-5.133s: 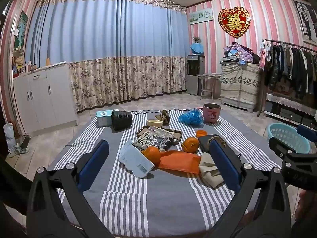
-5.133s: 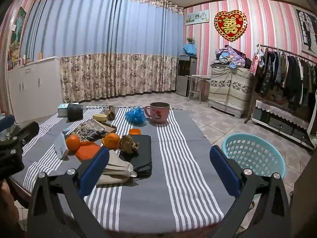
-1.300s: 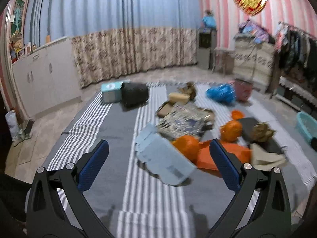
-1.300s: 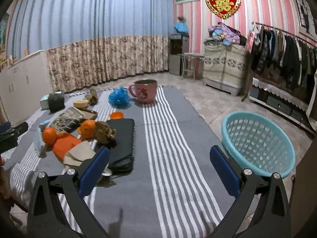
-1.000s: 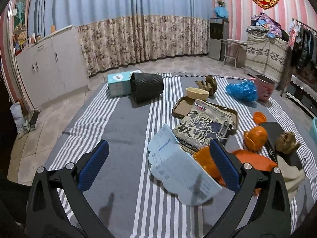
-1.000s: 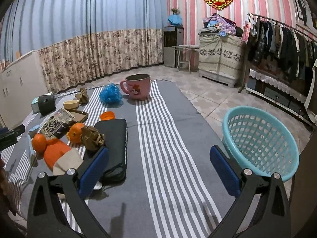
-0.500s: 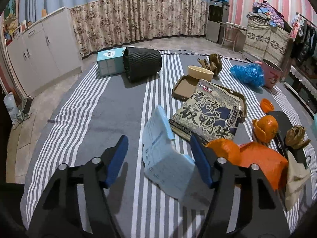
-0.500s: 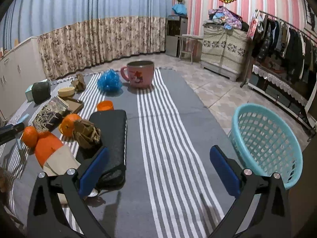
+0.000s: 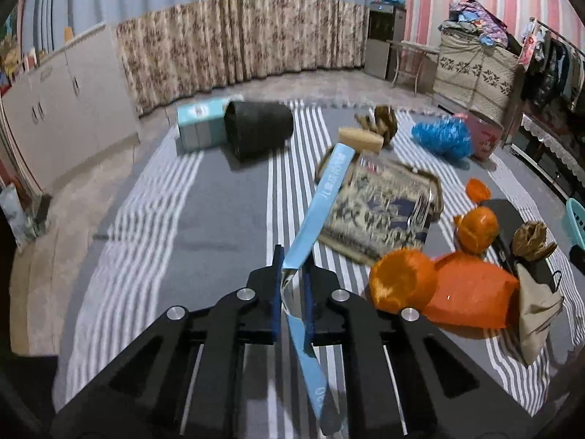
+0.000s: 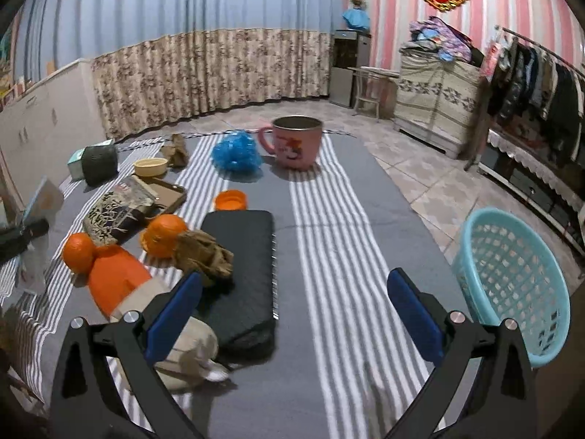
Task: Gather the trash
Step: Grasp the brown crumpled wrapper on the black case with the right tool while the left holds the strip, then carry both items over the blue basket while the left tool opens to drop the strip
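Grey striped tablecloth point(image 9: 219, 219) under both tools. My left gripper point(image 9: 292, 278) pinches a thin light-blue paper wrapper point(image 9: 321, 197) edge-on, lifted off the cloth. Only the right view shows my right gripper point(image 10: 292, 292) spread wide over bare stripes, with the turquoise plastic laundry basket point(image 10: 512, 285) beyond the table's right edge.
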Demonstrator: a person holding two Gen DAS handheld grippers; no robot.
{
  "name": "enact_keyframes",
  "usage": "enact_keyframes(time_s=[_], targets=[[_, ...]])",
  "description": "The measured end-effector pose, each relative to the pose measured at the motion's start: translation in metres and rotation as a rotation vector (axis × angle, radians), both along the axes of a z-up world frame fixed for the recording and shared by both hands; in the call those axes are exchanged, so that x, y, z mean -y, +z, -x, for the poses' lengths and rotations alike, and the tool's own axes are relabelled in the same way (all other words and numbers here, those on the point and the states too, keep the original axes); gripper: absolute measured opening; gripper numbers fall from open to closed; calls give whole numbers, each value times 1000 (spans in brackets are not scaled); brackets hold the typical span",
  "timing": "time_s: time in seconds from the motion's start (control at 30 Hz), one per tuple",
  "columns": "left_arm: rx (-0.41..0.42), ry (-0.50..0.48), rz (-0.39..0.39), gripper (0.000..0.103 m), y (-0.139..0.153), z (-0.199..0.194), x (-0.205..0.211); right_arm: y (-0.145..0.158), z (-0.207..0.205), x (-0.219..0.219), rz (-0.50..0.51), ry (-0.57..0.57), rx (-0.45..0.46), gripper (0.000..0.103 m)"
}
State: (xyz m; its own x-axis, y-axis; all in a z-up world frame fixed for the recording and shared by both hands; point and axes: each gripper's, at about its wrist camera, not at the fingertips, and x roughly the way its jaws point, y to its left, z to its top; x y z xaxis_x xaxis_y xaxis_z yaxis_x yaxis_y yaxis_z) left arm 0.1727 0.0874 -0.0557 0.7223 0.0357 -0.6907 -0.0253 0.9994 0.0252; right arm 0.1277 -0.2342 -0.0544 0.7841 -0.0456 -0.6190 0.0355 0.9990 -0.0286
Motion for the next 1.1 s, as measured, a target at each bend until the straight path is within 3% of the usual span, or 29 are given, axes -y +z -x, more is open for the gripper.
enact_keyframes(time_s=[0.23,0.43,0.47,0.63,0.8,1.1], targets=[[65,16,-54,8,23,-1,-11,-7,-27,-31,17,58,-50,96],[70,39,-53,8,28,-1,-24,-21,-46,-52,27,137,-127,55],[72,42,-54,8,28,0,-24,-24,-48,-54,20,155,-142,41],[85,41,-71,8,35,3,-19,-17,-40,-44,-29,186,-94,40],[109,5,-83,8,46,3,6,15,-24,2,-56,130,-29,40],[152,-159,-44,8,68,-2,108,56,25,140,6,-125,30,40]])
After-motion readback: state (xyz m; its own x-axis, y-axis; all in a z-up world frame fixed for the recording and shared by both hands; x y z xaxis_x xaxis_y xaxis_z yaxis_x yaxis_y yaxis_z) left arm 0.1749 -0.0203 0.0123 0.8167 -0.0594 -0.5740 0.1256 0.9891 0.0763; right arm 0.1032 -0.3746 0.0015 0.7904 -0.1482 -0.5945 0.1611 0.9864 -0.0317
